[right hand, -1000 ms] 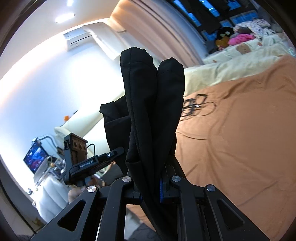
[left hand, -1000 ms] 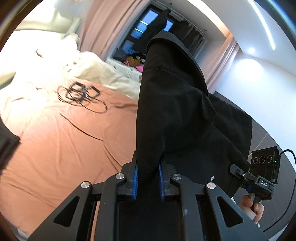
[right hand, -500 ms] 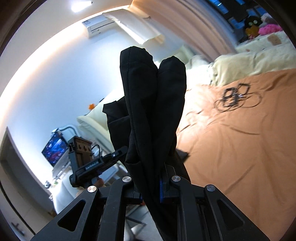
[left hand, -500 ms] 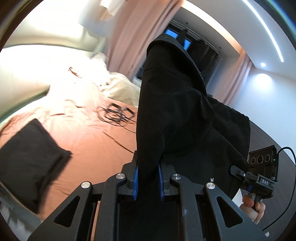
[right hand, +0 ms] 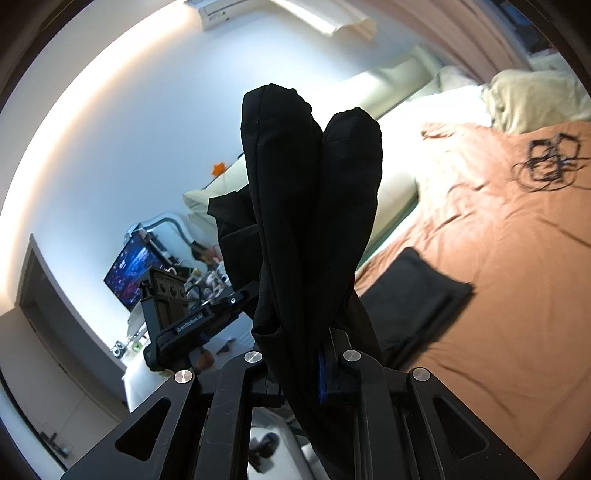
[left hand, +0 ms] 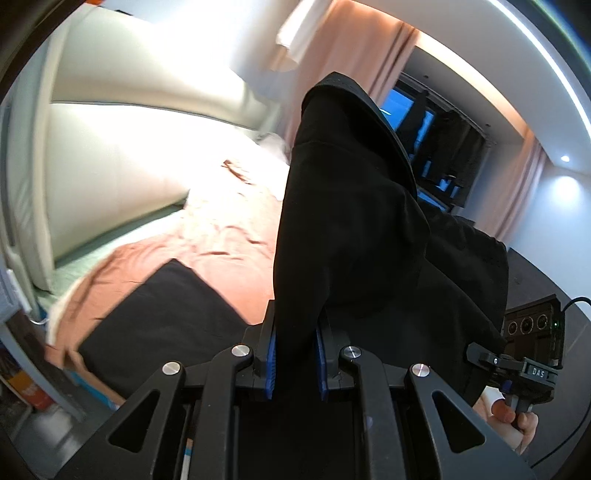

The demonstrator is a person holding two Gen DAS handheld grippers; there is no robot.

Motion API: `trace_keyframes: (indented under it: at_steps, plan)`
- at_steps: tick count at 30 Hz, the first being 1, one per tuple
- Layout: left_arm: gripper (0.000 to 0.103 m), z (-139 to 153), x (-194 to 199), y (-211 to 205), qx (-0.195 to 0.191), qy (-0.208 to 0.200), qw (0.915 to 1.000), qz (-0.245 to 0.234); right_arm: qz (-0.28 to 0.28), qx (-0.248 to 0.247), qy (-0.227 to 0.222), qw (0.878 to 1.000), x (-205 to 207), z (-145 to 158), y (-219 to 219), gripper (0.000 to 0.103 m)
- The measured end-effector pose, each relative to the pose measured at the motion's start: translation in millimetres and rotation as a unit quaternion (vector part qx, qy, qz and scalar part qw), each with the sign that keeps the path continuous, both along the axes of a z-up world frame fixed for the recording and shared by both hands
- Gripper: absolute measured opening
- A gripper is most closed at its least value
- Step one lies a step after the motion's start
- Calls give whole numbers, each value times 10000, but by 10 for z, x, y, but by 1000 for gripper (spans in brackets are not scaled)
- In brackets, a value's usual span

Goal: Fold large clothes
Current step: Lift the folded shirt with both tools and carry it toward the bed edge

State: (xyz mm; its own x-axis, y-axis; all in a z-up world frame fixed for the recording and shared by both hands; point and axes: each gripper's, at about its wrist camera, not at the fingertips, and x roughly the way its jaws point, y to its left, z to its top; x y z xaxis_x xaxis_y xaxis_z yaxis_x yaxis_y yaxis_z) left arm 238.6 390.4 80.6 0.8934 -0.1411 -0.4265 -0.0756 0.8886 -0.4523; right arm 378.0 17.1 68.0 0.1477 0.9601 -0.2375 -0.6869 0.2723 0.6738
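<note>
Left gripper: the left gripper (left hand: pixel 294 363) pinches a thick fold of the black garment (left hand: pixel 354 229) between its blue pads (left hand: pixel 270 363); the cloth rises straight up from the jaws and fills the middle of the left wrist view.
Right gripper: the right gripper (right hand: pixel 301 373) is clamped on another part of the black garment (right hand: pixel 310 206), which stands above the jaws in two rounded lobes; only one blue pad (right hand: pixel 322 380) shows, the other is under cloth.
Garment position: held up in the air between both grippers, over the near edge of the bed (right hand: pixel 498 295) (it does not rest on the sheet).
Left view only: the other gripper (left hand: pixel 532 354) at lower right with a hand (left hand: pixel 513 424) on its grip, a dark window (left hand: pixel 432 147) and pink curtains (left hand: pixel 354 55).
Right view only: the other gripper (right hand: pixel 192 317) at lower left, a lit screen (right hand: pixel 135 271), a wall air conditioner (right hand: pixel 225 11), a tangle of black cable (right hand: pixel 550 162) on the sheet, a beige duvet (right hand: pixel 535 96).
Both views: a folded black cloth (left hand: pixel 177 317) lies flat on the brown sheet (left hand: pixel 229 236) near the bed's corner, also seen from the right (right hand: pixel 413 295); the cream headboard (left hand: pixel 122 147) stands behind.
In the way: the hanging garment blocks the centre of each view.
Hard to tell: what kind of garment it is; the left view's bedside edge is blurred.
</note>
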Motion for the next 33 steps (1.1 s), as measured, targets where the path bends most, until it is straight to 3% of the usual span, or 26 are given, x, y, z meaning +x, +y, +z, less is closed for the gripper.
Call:
trace_keyframes:
  at_steps: [14,24,33]
  plan:
    - [18,-373,35,1192,125,632,9956,680,636,17,878,9941,207,-667,1418,13]
    - [18,-689,1042,1537,296,1402,9878,605,538,86,1350,9894,682,-1242,1850,13]
    - [22,-989,1698,1374,540,1758,9803,720,83,-87,1535,9881,1273,-1624,1723,13]
